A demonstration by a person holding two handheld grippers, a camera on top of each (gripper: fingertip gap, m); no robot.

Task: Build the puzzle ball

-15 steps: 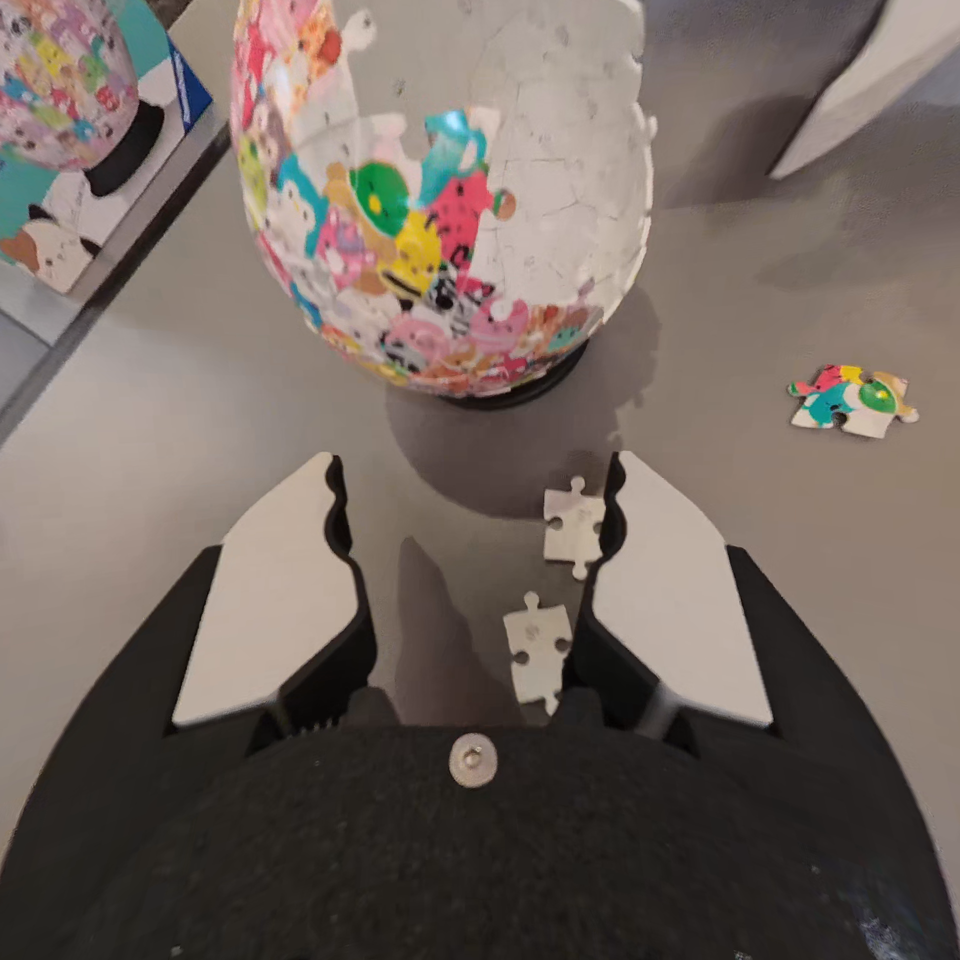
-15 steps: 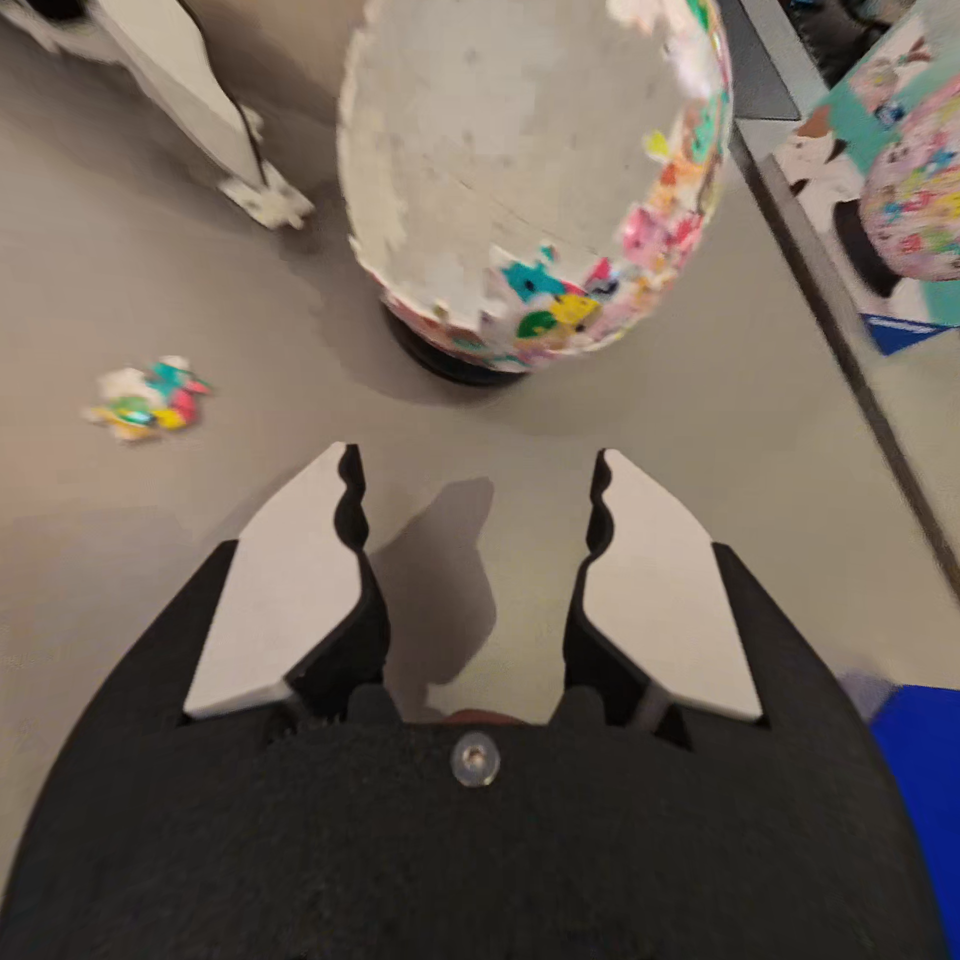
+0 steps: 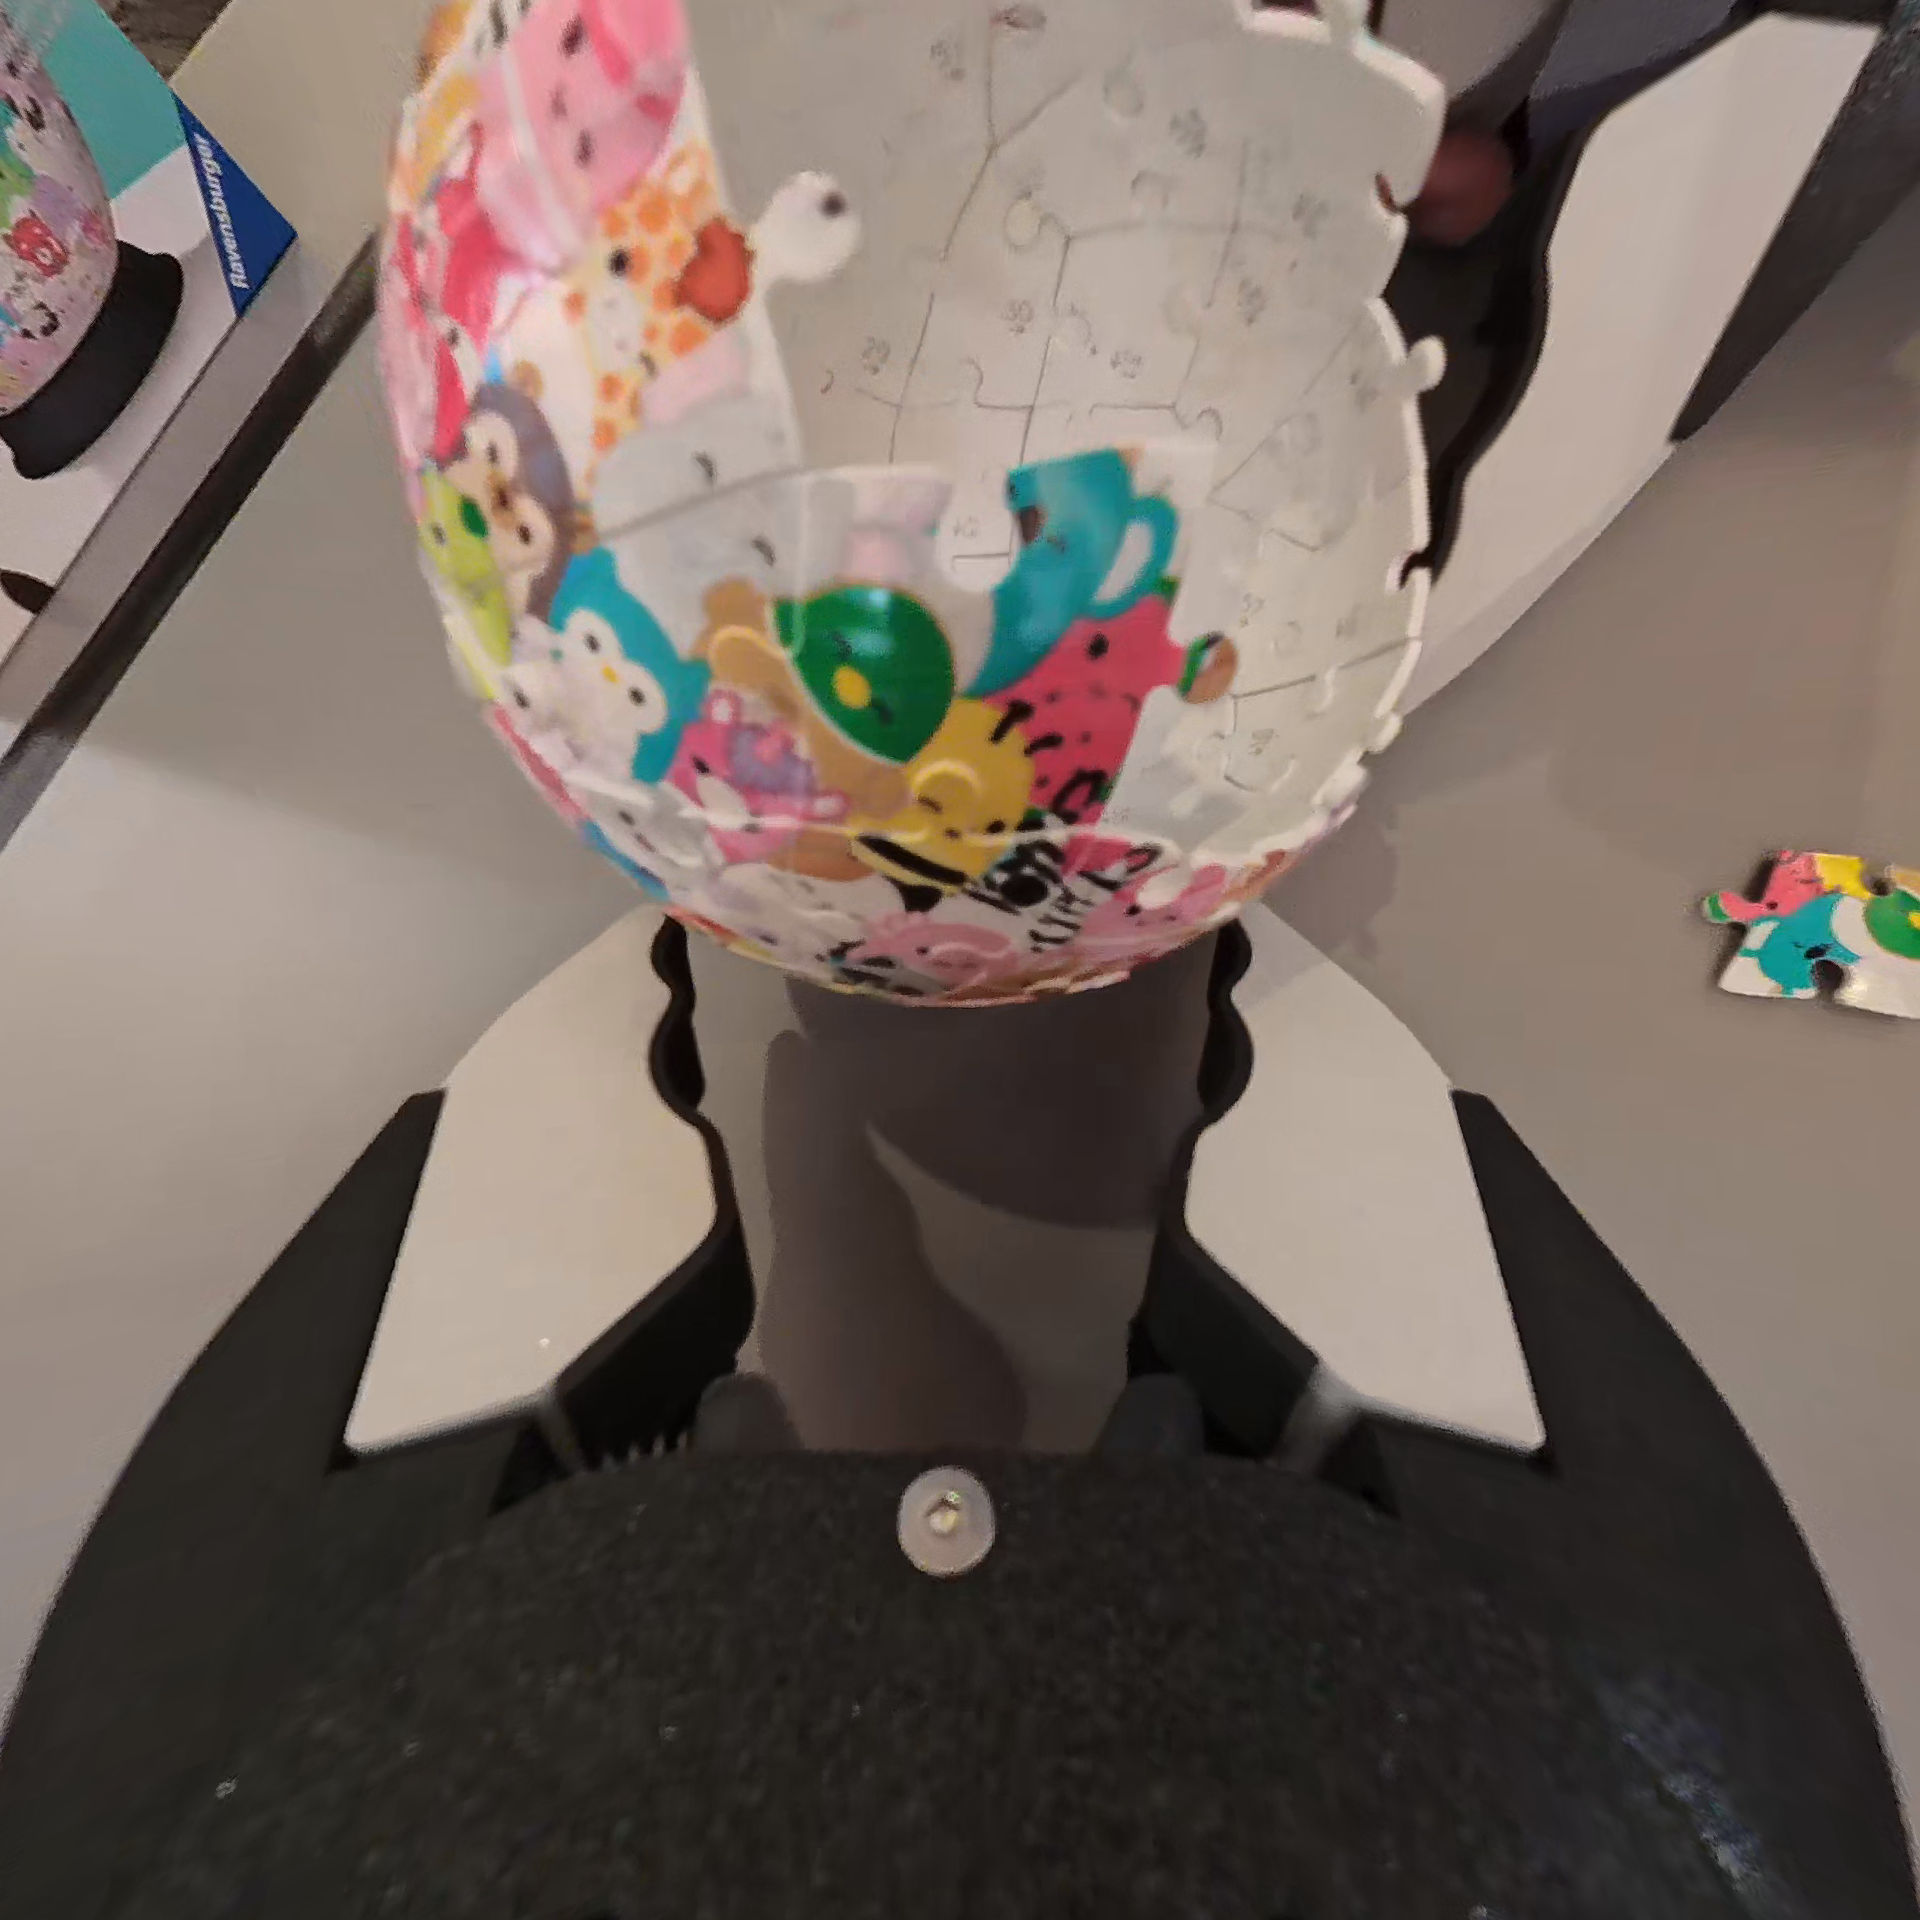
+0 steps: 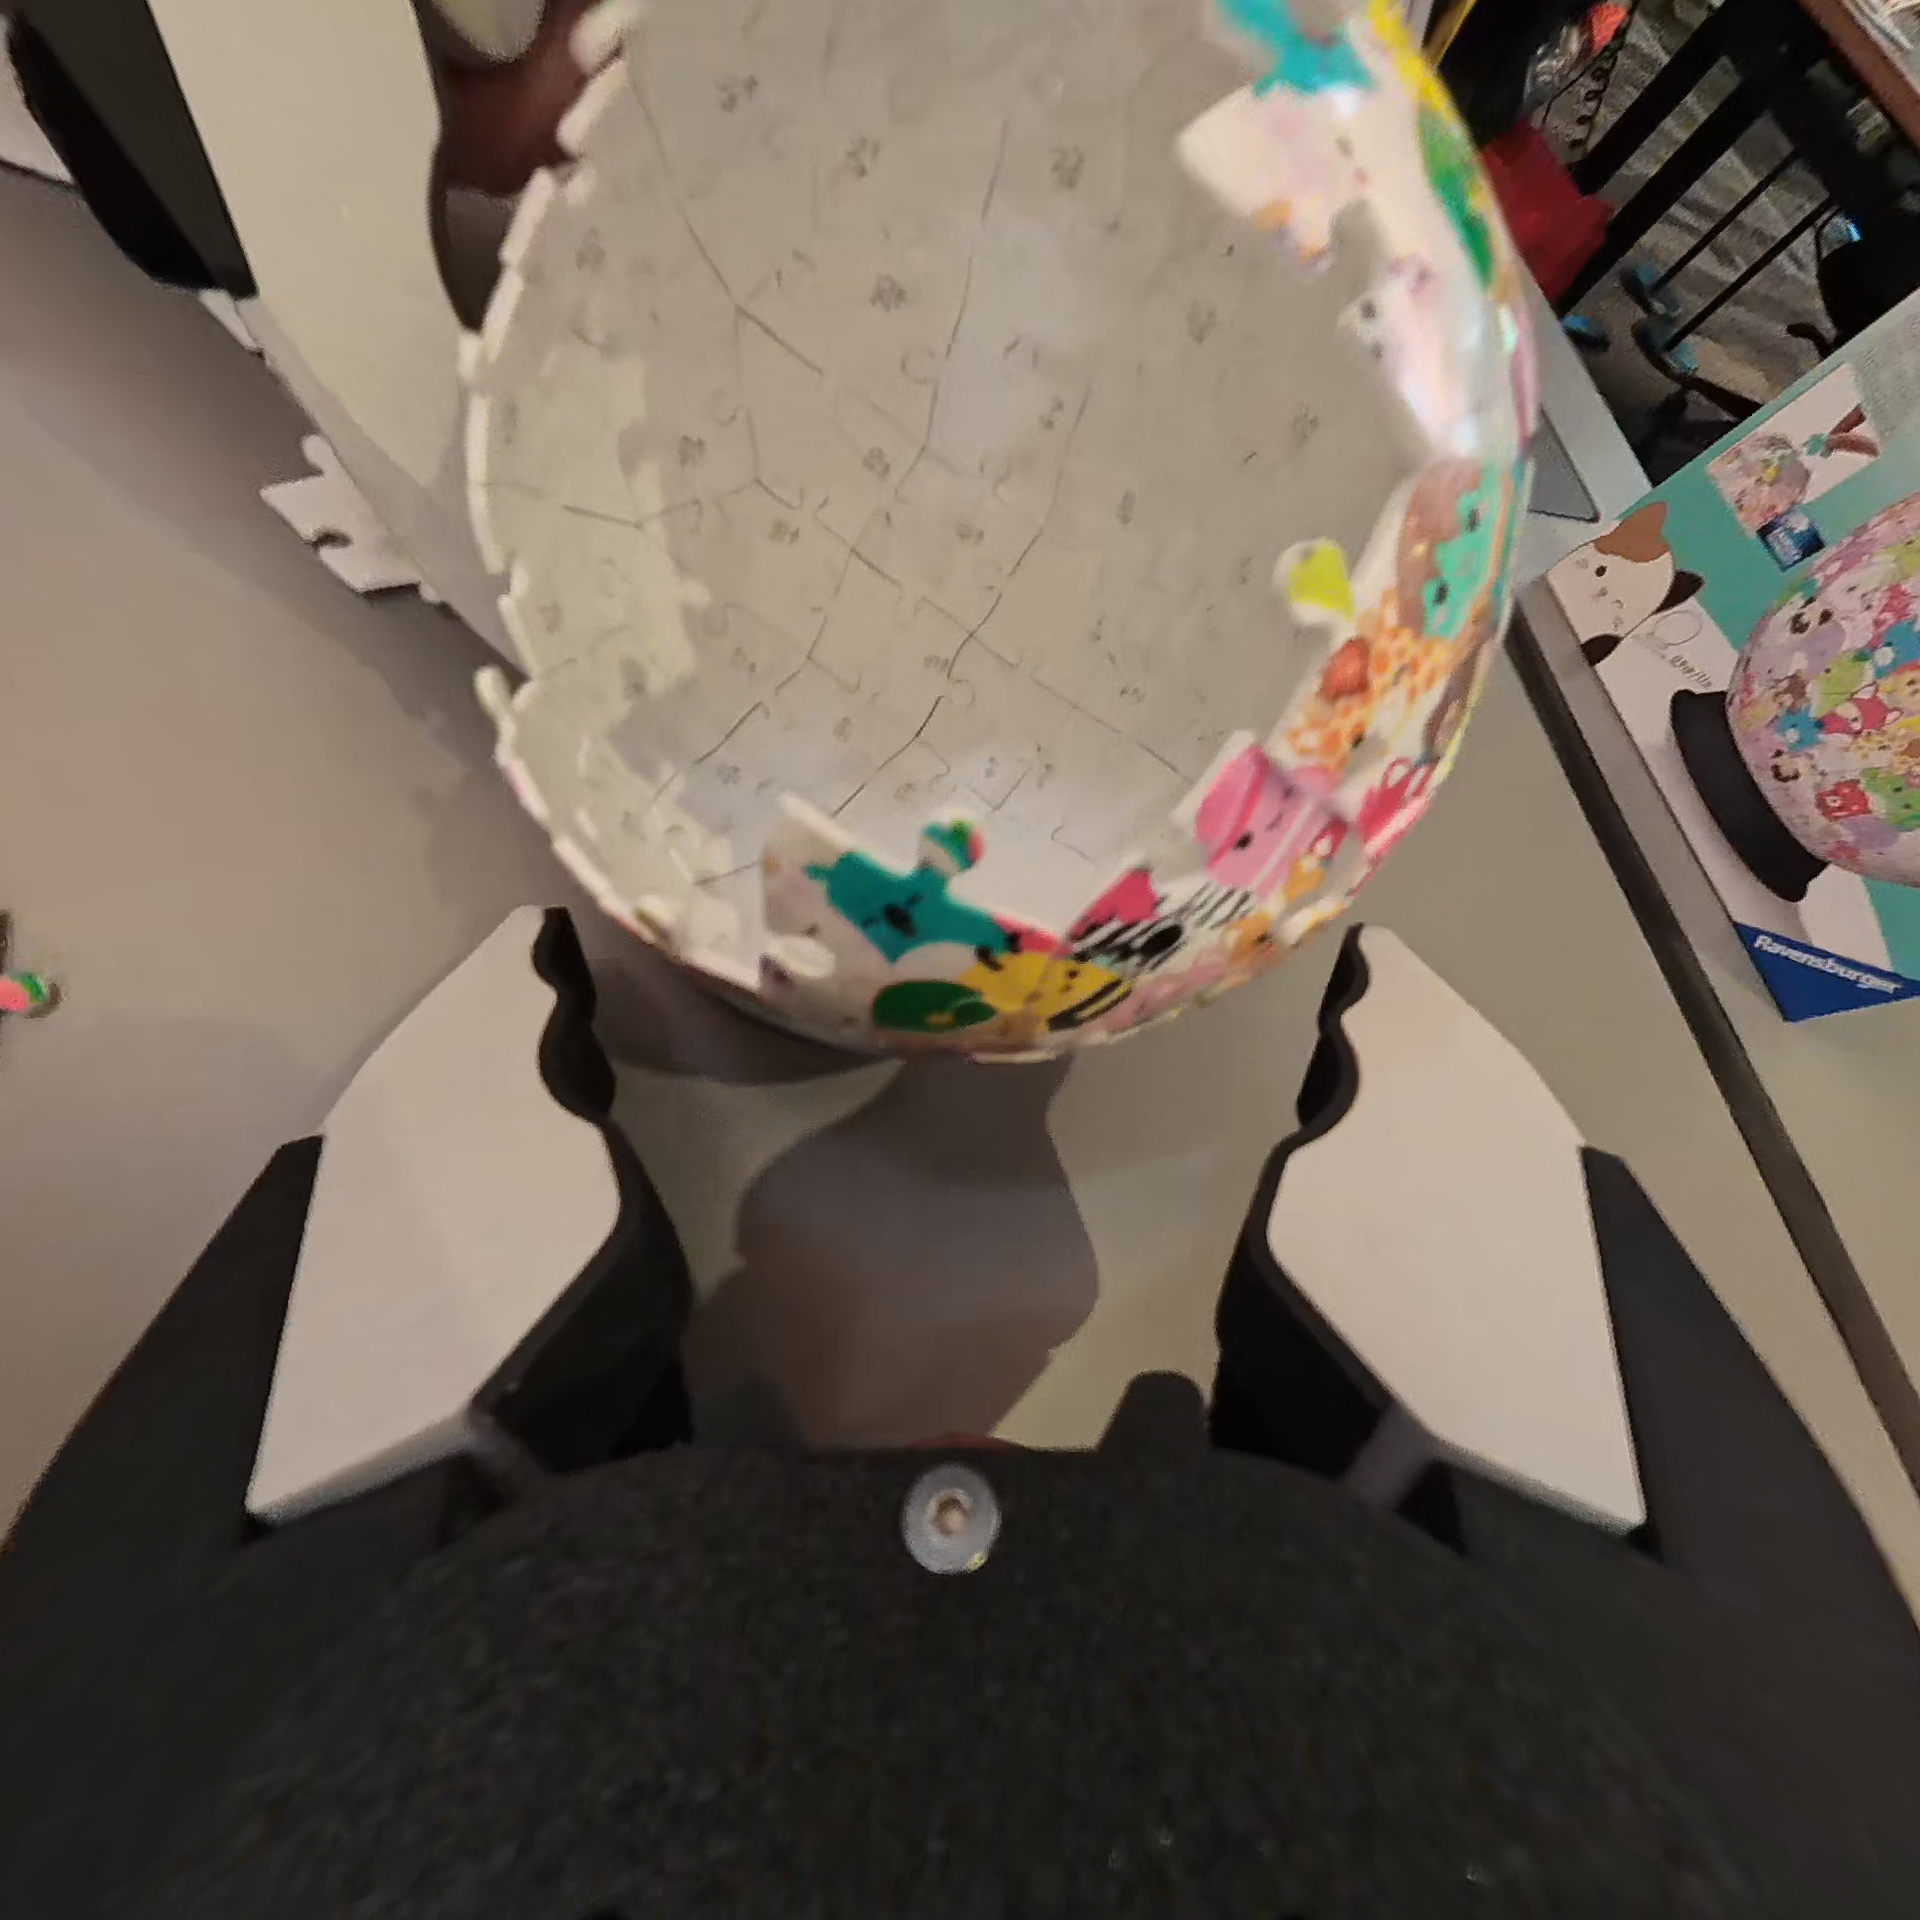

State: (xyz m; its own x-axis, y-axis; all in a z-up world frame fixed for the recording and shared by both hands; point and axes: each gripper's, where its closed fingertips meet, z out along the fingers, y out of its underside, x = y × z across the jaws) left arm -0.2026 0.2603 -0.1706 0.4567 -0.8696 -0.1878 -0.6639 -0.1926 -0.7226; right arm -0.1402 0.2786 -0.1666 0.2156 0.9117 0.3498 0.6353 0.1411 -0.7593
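Half-built puzzle ball (image 3: 1091,343) (white inside), both grippers' fingers (image 3: 582,1174) spread

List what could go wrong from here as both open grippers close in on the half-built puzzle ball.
1. The puzzle ball is an open shell with a jagged, unfinished rim; squeezing it between the left gripper and right gripper may pop joined pieces apart.
2. Its base is hidden in both views, so a sideways nudge could tip or roll it.
3. The loose colourful piece cluster lies on the table beside the ball and could be swept away.
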